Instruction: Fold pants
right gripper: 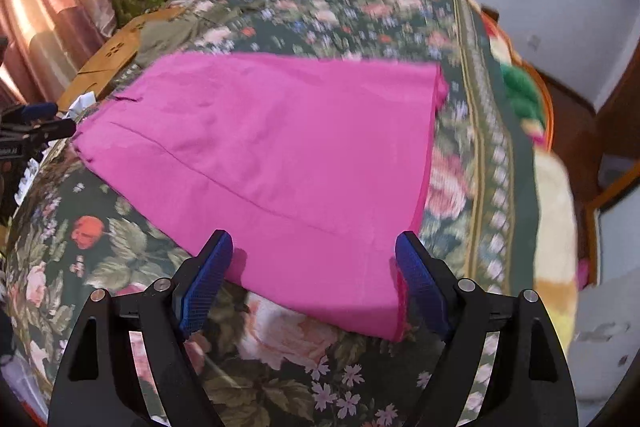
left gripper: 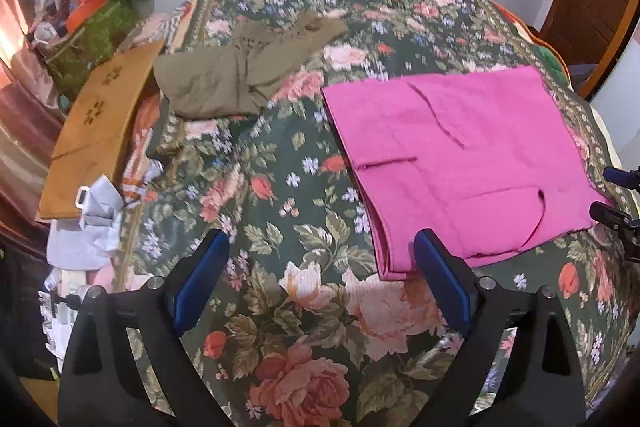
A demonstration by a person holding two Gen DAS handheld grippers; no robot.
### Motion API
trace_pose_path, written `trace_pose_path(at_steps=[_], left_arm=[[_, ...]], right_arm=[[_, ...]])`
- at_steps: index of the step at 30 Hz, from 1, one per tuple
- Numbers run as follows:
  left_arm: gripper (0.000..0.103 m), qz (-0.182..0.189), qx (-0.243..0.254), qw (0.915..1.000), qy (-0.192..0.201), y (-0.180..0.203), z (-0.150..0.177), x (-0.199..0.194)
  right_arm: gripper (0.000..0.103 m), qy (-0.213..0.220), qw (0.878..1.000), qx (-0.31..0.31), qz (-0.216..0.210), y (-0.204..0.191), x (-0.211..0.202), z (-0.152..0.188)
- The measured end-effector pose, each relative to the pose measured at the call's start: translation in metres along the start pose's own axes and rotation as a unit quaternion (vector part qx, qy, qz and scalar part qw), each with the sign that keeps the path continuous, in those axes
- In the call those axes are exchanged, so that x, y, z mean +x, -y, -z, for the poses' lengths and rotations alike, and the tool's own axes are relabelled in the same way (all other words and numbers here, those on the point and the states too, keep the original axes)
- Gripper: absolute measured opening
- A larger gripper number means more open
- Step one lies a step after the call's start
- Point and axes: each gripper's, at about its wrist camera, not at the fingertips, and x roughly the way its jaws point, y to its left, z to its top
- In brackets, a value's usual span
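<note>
The pink pants (right gripper: 280, 163) lie folded on the flowered bed (left gripper: 304, 307). Both the left tongs (left gripper: 320, 287) and right tongs (right gripper: 316, 283) gape wide, holding nothing. A one-layer pinch at the near edge, blurred here, would probably undo the fold.

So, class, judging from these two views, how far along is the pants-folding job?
Done: the pink pants lie flat on the floral bedspread, apparently doubled over, with layered edges near the left claw.
In hand: nothing; the left claw and right claw are open and empty.
Left: probably another fold; the olive garment lies crumpled.
</note>
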Motion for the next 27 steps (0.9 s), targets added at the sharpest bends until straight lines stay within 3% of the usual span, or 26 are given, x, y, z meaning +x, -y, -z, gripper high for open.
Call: trace_pose_path(at_steps=[4,9,15,22,27], left_arm=[[0.094,-0.001,-0.013,0.9995,0.028,0.002,-0.004,-0.020],[0.096,0.035,-0.039,0.9977,0.042,0.006,-0.006,-0.035],[0.096,0.086,-0.064,0.9939,0.023,0.017,0.000,-0.031],[0.095,0.122,-0.065,0.9904,-0.012,0.033,0.015,-0.016],[0.095,0.144,-0.059,0.9872,-0.035,0.045,0.019,-0.005]], right_arm=[[0.081,0.030,0.999,-0.020,0.003,-0.009,-0.012,-0.012],[0.081,0.061,0.998,-0.018,-0.013,-0.020,-0.019,-0.025],[0.081,0.056,0.998,-0.025,-0.027,-0.036,-0.004,-0.025],[0.081,0.032,0.997,-0.074,-0.005,-0.052,0.022,-0.012],[0.081,0.032,0.998,-0.053,-0.023,-0.045,0.023,-0.011]])
